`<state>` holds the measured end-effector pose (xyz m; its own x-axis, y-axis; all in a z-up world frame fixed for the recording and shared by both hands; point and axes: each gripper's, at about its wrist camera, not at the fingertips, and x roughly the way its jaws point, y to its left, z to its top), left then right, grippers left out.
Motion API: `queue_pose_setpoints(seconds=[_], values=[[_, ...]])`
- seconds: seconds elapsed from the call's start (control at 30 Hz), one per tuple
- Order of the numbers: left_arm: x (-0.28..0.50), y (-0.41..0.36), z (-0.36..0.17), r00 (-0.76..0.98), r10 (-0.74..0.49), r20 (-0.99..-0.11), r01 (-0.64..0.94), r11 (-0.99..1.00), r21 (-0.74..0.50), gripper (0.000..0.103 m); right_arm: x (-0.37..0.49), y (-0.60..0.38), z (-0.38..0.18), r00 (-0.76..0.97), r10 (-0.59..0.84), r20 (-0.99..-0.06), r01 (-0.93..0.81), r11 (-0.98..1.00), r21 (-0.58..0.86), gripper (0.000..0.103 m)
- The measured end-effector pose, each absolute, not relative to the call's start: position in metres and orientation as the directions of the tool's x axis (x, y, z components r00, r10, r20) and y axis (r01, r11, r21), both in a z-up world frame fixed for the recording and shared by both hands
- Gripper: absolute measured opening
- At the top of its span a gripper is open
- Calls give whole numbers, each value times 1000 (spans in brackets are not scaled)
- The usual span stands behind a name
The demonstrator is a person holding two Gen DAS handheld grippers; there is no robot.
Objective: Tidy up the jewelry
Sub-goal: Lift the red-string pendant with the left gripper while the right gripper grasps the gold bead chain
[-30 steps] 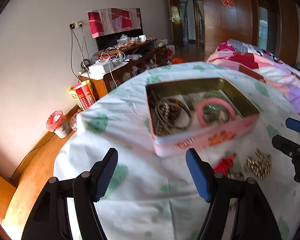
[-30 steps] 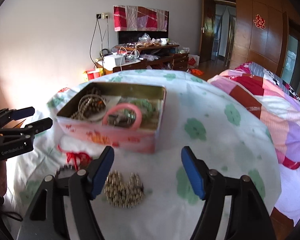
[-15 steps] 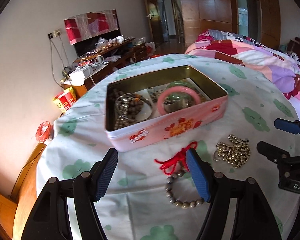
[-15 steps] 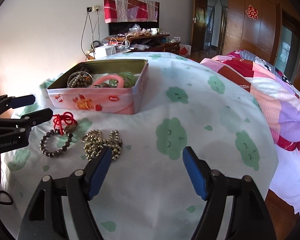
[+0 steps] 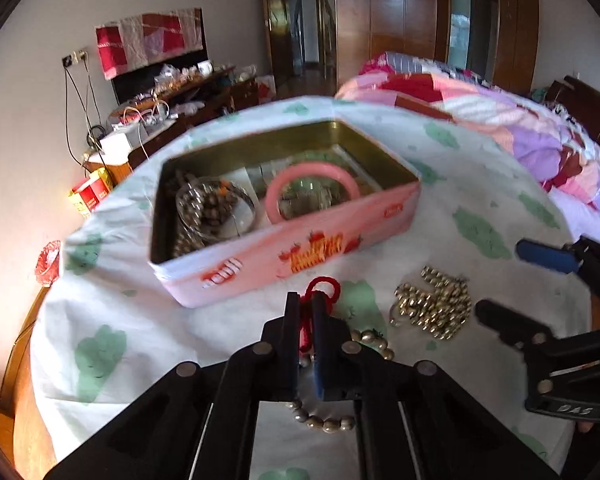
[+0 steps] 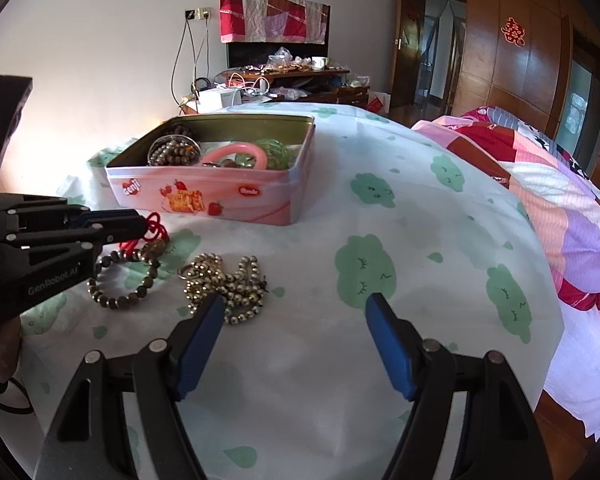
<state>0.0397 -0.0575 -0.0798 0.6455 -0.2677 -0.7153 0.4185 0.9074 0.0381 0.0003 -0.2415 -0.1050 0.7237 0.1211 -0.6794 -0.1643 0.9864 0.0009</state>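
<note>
I take the pink biscuit tin (image 6: 204,196) as my landmark. It sits lidless on the cloud-print cloth (image 6: 420,240) over the table, so anything I carry can go in from above. Inside it already lie a pink bangle (image 5: 312,188), a coil of dark beads (image 5: 212,208) toward its left end and something green behind the bangle, so I judge the sorting well under way.

In front of the tin, toward me, two pieces are left out on the cloth. The gold bead chain (image 6: 224,284) lies heaped in front of the tin's right half, and my right gripper (image 6: 296,344) waits just short of it with its tongs spread wide and nothing between them, I suppose ready for that heap once the other hand clears.

To the left of the heap, just before the tin's front wall, lies the brown bead bracelet (image 6: 120,280) with its red knotted cord (image 6: 152,232). My left gripper (image 5: 306,320) has its tongs pressed together on that cord. Taking the soft cord makes sense to me: round beads would roll out of a pinch. The bead loop looks to rest on the cloth, so the lift is not yet made.
</note>
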Motion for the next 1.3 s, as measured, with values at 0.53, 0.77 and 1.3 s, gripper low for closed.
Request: queue_pose_setpoints(seconds=[0.53,0.77,1.3], values=[[35,-1,-43,713,-225,-664,298,955,-3,3,8,-218,-99,678,204,-706,-254,966,35,64],[37,5,-53,700,-219,-680,289,957,-11,3,17,-207,-113,613,218,-760,-294,955,37,47],[34,12,-45,717,-214,-663,272,962,-16,3,3,-219,-85,697,220,-682,-271,962,33,7]])
